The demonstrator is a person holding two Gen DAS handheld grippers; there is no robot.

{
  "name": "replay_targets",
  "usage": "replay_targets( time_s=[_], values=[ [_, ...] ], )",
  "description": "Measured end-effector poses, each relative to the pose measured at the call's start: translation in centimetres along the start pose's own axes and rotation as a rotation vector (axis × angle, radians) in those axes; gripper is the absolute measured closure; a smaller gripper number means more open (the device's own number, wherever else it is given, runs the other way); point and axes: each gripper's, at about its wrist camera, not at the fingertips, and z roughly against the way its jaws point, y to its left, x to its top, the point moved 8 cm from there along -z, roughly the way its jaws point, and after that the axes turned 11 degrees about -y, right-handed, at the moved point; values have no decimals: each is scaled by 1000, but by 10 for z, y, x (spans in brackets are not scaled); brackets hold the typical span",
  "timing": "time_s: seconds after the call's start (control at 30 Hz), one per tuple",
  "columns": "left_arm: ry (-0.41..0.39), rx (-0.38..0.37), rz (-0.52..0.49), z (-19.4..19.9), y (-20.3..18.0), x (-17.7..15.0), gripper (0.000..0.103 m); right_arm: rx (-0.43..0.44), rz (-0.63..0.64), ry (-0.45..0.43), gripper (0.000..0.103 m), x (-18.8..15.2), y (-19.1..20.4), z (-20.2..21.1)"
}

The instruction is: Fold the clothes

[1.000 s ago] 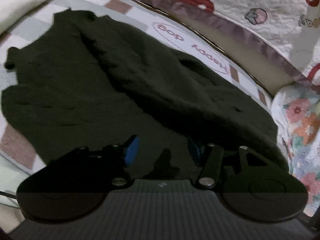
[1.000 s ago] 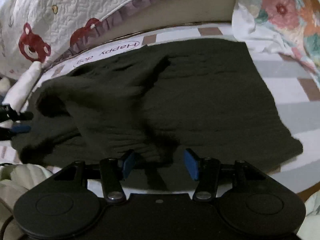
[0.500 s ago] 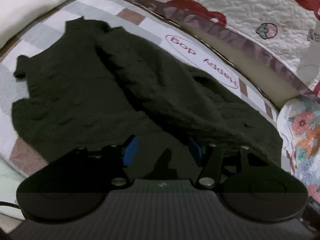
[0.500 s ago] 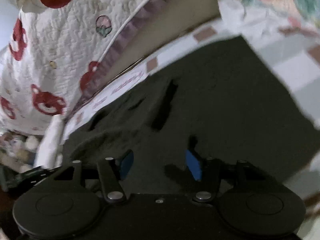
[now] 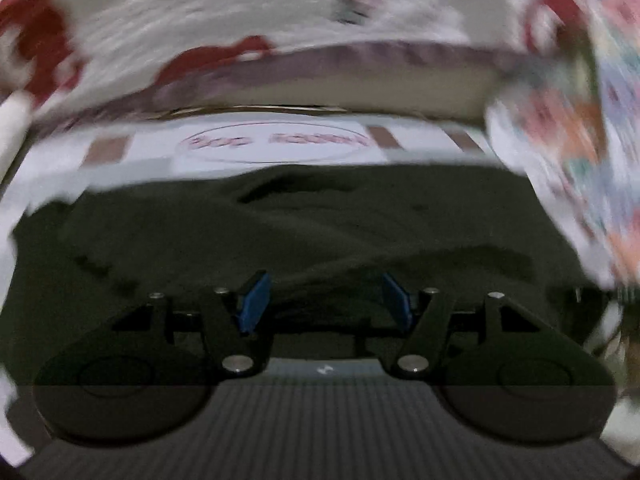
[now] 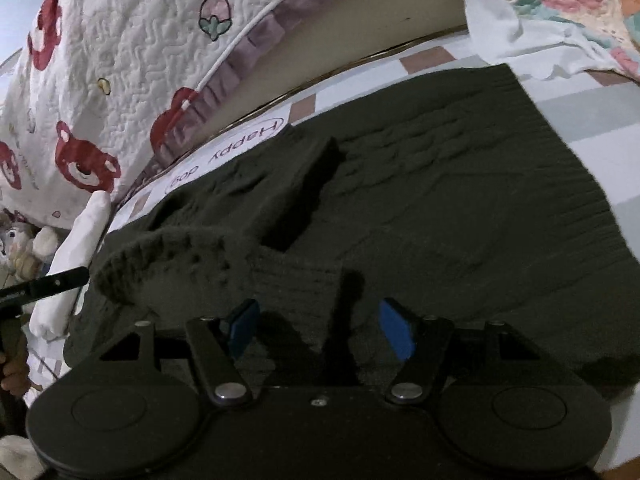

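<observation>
Only rt view shows sweater (image 6: 420,208) sleeve folded; both claws (image 5: 326,300) (image 6: 320,330) released.

Left wrist view: low, close over dark sweater (image 5: 320,232), facing quilt (image 5: 248,12); blurred. Right wrist view: equally near, angled leftward. Shared: sweater, quilt, "Happy dog" label (image 6: 228,152).

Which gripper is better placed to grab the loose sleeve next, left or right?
Probably the right. The right gripper is open with the sleeve cuff lying just ahead of its fingers. The left gripper is also open over the sweater, but its view is blurred.
</observation>
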Motion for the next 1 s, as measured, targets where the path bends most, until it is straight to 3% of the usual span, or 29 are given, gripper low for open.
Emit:
replay_targets(
  time_s=[0.03, 0.1, 0.2, 0.23, 0.27, 0.33, 0.4, 0.43, 0.5, 0.7, 0.73, 0.8, 0.9, 0.93, 1.0],
  values=[
    [8, -6, -59, -6, -6, -1, 39, 5, 8, -2, 31, -3, 0, -3],
    [7, 52, -240, -19, -16, -4, 30, 16, 25, -7, 31, -8, 0, -9],
    [39, 31, -394, -33, -29, -15, 24, 34, 29, -64, 32, -11, -2, -17],
    [49, 23, -446, -38, -34, -18, 24, 32, 20, -74, 42, -10, -1, -17],
    [60, 16, -498, -43, -38, -21, 24, 56, 18, -69, 70, -8, 2, -17],
    [80, 2, -594, -52, -46, -27, 44, 76, 46, -85, 82, -3, 9, -15],
    [90, 9, -595, -51, -44, -26, 82, 74, 112, -147, 87, 16, 20, -6],
    [77, 21, -590, -49, -43, -20, 87, 77, 136, -182, 89, 29, 26, -1],
    [6, 64, -557, -37, -40, -3, 92, 89, 167, -226, 91, 45, 34, 10],
    [-300, 226, -399, 25, -27, 61, 93, 152, 206, -281, 100, 65, 46, 46],
    [-315, 217, -372, 35, -30, 58, 93, 162, 212, -291, 100, 68, 48, 52],
    [-269, 183, -334, 42, -34, 39, 91, 183, 225, -309, 100, 75, 52, 64],
    [-57, 45, -232, 28, -36, -18, 85, 213, 244, -336, 100, 84, 58, 82],
    [18, 16, -198, 23, -34, -38, 84, 189, 202, -284, 99, 67, 47, 76],
    [131, 25, -158, 17, -26, -68, 82, 135, 129, -221, 92, 42, 30, 65]
  ],
)
